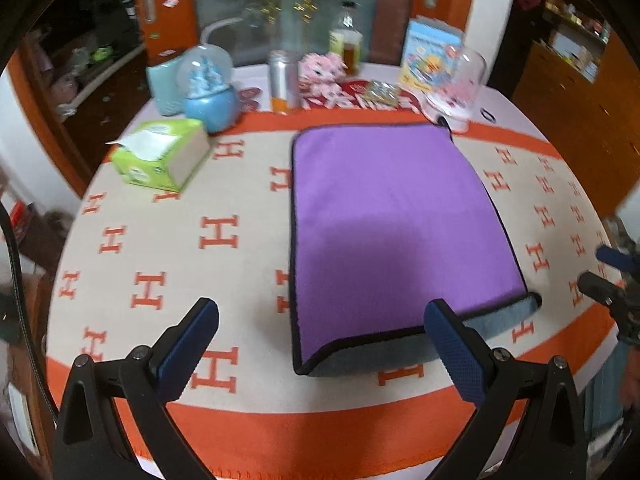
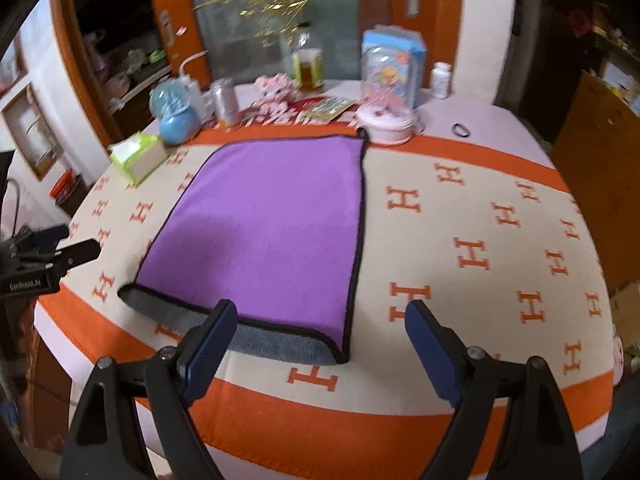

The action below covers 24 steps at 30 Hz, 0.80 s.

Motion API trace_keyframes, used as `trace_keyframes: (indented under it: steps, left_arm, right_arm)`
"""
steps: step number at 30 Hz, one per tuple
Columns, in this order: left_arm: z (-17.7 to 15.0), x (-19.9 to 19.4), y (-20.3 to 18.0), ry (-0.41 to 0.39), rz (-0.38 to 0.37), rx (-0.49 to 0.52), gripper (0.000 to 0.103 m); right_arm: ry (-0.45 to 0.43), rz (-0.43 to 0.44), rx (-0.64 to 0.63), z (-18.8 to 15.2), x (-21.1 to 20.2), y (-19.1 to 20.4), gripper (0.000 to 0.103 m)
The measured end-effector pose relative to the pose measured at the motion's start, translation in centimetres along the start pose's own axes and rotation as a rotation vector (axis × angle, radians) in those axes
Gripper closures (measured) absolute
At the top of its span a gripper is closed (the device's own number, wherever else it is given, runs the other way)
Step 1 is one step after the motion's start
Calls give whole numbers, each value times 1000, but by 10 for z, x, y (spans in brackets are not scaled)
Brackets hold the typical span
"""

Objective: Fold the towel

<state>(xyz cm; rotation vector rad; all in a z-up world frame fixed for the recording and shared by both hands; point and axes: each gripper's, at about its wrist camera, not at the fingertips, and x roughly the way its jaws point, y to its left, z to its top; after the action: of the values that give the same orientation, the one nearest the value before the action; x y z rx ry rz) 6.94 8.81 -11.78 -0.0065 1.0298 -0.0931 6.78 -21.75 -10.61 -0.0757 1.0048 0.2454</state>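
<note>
A purple towel (image 1: 396,216) with a dark hem lies folded flat on the table, its grey underside showing along the near edge (image 1: 380,354). It also shows in the right wrist view (image 2: 272,224). My left gripper (image 1: 320,340) is open and empty, hovering just before the towel's near left corner. My right gripper (image 2: 318,336) is open and empty, hovering before the towel's near right corner. The right gripper also shows at the right edge of the left wrist view (image 1: 612,276), and the left gripper at the left edge of the right wrist view (image 2: 60,248).
The table wears a cream and orange cloth (image 1: 168,264) with H marks. A green tissue box (image 1: 160,156), a blue snow globe (image 1: 210,92), a can (image 1: 283,84), a bottle (image 1: 347,42), a glass dome (image 1: 456,88) and a picture box (image 1: 430,54) stand behind the towel.
</note>
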Motion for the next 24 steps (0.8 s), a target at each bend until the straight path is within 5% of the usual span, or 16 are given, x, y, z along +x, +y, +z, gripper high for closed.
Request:
trace_keyframes:
  steps: [4, 15, 24]
  left_arm:
    - [-8, 21, 0, 34, -51, 55, 6]
    - [-17, 64, 0, 145, -231, 193, 35]
    - [-16, 74, -5, 179, -310, 275, 52]
  right_arm:
    - [45, 56, -40, -6, 24, -1, 25]
    - [145, 212, -150, -10, 71, -7, 41]
    - [220, 286, -258, -16, 90, -8, 65]
